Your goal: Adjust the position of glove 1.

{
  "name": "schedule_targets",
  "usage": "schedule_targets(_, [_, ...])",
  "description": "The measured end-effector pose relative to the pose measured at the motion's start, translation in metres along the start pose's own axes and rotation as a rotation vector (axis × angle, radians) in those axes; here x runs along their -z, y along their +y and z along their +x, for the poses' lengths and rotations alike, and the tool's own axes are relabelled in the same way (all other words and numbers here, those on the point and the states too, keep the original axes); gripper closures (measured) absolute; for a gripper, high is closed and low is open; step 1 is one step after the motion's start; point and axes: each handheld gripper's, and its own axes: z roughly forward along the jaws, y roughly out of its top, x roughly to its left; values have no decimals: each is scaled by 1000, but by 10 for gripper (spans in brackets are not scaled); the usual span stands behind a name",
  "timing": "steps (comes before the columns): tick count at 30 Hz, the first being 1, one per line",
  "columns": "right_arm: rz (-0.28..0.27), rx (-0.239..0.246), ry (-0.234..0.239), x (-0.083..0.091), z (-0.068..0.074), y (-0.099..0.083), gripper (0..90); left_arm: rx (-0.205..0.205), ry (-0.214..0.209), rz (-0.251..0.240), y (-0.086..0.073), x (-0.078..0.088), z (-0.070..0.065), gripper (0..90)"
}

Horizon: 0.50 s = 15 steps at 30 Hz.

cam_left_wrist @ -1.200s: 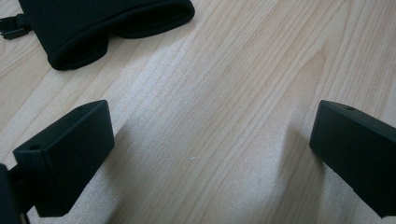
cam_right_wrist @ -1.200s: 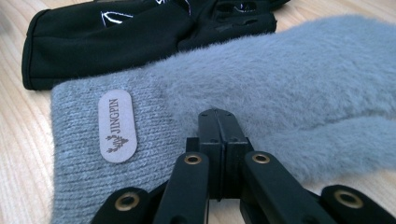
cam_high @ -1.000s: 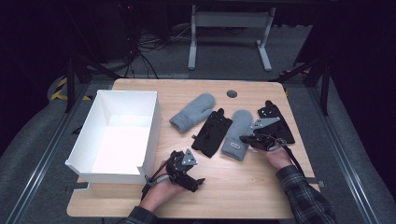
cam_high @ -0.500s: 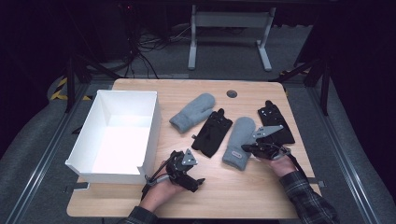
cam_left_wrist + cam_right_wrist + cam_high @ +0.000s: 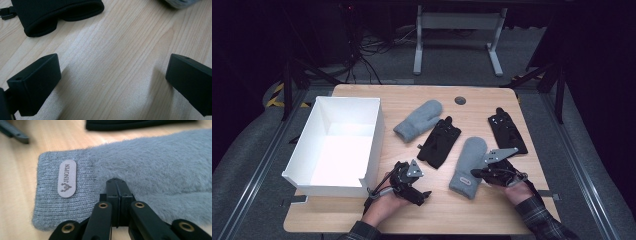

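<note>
A grey fuzzy mitten (image 5: 468, 165) lies on the wooden table (image 5: 492, 215), its knitted cuff with a tan label (image 5: 67, 178) toward the person. My right gripper (image 5: 475, 174) is shut, its jaw tips pinched into the mitten's (image 5: 155, 162) fleece just past the cuff (image 5: 116, 182). Resting low on the table near the front edge, my left gripper (image 5: 414, 187) is open, and between its wide jaws (image 5: 112, 75) there is bare wood. A black glove's cuff (image 5: 57, 12) lies just beyond it.
A white open box (image 5: 337, 145) stands at the left. A second grey mitten (image 5: 419, 120), a black glove (image 5: 439, 142) in the middle and another black glove (image 5: 507, 132) at the right lie on the table. A dark round grommet (image 5: 460, 100) sits near the far edge.
My right gripper has moved toward the person and the grey mitten has slid along with it, away from the black glove at the right. The left gripper has stayed put.
</note>
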Motion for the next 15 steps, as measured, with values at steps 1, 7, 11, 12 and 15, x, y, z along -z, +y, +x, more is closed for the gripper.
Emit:
schedule_targets(1, [-1, 2, 5, 1, 3, -1, 900, 0, 0, 0, 0, 0, 0, 4])
schedule_targets(7, [-6, 12, 15, 5, 15, -4, 900, 6, 8, 13, 4, 1, -1, 19])
schedule_targets(11, [-48, -2, -6, 14, 6, -1, 900, -24, 19, 33, 11, 9, -7, 252])
schedule_targets(12, [-52, -7, -14, 16, 2, 0, 900, -19, 6, 15, 13, 11, -9, 307])
schedule_targets(15, [-69, -28, -55, 22, -15, 3, 900, 0, -43, -38, 20, 18, -13, 567])
